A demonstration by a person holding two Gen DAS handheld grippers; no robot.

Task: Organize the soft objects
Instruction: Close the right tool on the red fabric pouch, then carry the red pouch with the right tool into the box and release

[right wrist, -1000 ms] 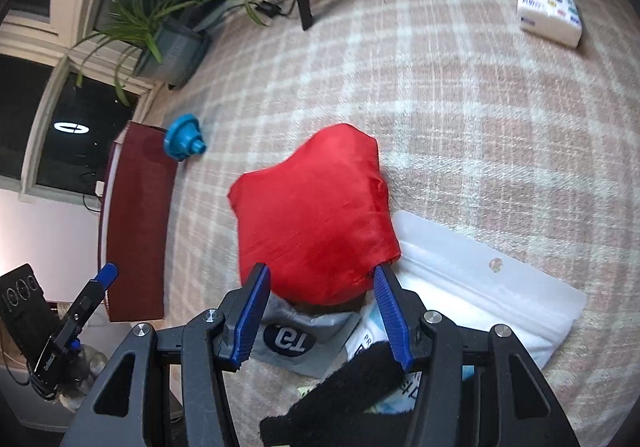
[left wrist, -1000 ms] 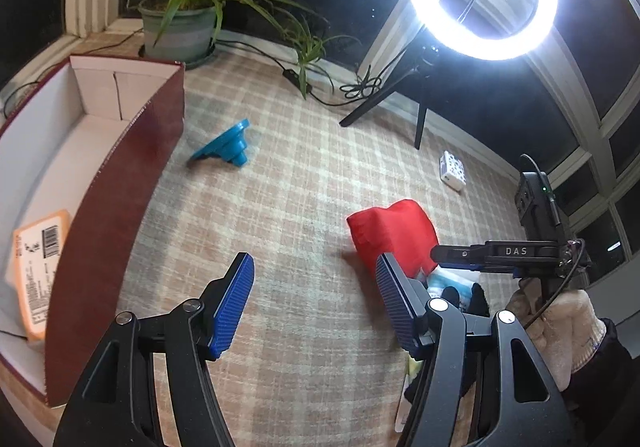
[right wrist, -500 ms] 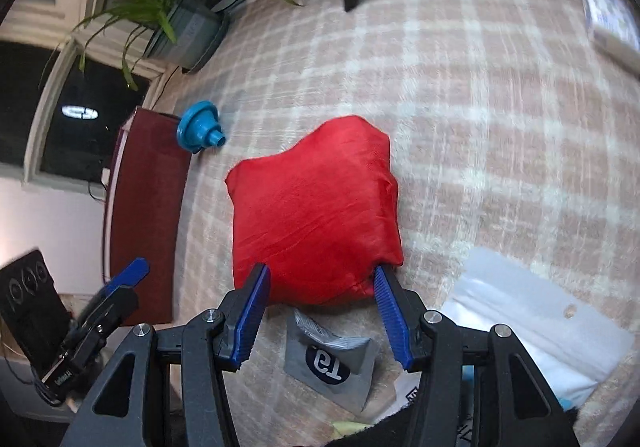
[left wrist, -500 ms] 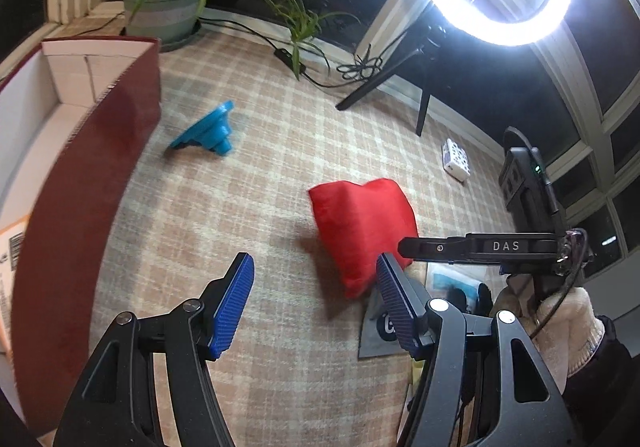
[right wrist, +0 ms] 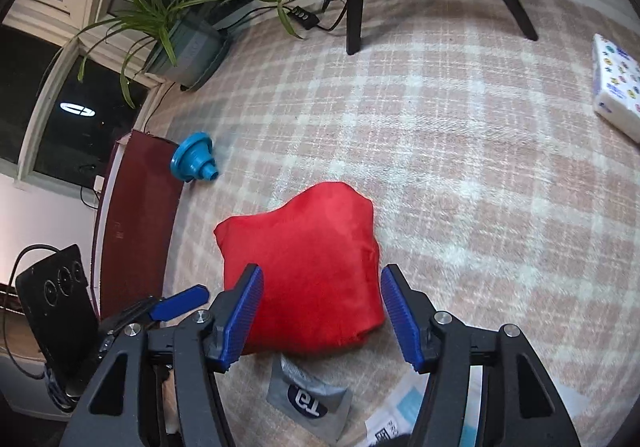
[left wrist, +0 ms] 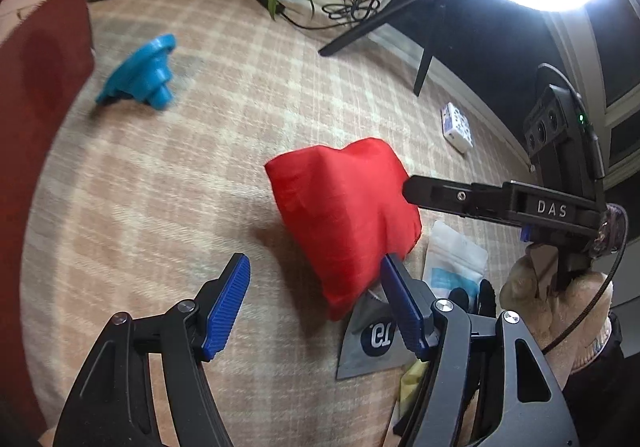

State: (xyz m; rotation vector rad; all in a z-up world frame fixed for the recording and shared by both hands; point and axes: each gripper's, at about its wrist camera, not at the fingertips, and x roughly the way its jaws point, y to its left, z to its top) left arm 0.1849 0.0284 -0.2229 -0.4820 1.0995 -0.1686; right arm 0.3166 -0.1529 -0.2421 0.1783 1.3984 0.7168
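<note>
"DAS" in white letters on the black right gripper (left wrist: 460, 199); unreadable round logo on the grey pouch (right wrist: 310, 399).

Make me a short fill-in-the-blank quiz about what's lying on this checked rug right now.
1. The soft bag in front of the right gripper is ____ in colour.
2. The jaws of both grippers stand ____.
3. The blue funnel lies beside the dark red ____.
4. The grey pouch lies partly under the ____ bag.

Missing words: red; open; box; red
</note>
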